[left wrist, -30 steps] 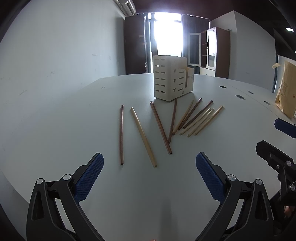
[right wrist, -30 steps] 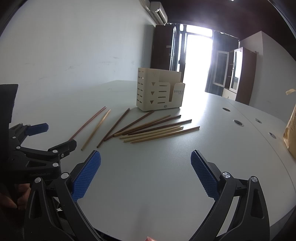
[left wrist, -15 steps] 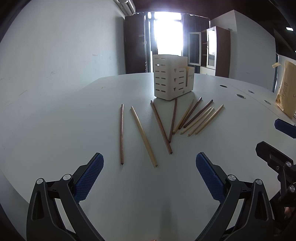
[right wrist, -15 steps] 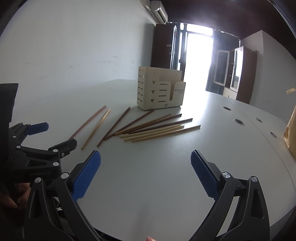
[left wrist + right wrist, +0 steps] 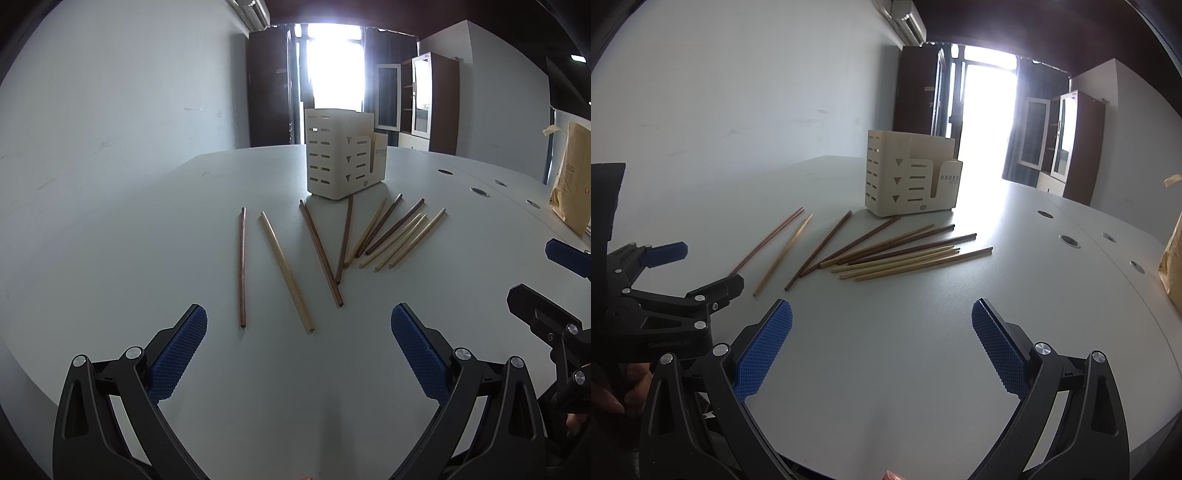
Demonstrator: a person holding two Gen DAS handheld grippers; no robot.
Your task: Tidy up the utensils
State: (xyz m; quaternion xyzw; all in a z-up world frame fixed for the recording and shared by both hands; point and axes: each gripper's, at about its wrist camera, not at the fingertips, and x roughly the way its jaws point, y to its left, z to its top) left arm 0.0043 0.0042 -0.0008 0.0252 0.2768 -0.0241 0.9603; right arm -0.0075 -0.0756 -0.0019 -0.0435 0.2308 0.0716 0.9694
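— Over the grey table, how do the two tongs stand?

— Both are spread wide and hold nothing. The left tongs hover low above the near part of the table, blue ribbed pads far apart, touching no stick. The right tongs hover the same way just to their right, pads equally wide, over bare tabletop.

— Where are the chopsticks?

— Ahead of both tongs, lying flat and loose. Straight ahead of the left tongs lie a dark stick and a pale stick, side by side but apart. A second dark stick lies slanted just to their right, crossing the tip of another. Beyond that, ahead of the right tongs, a fanned bundle of pale and dark sticks overlaps in a loose spread.

— And the holder?

— A cream plastic utensil holder stands upright past the sticks, slotted on its sides, with a lower pocket on the front. One dark stick reaches its base. Whether anything is inside cannot be told.
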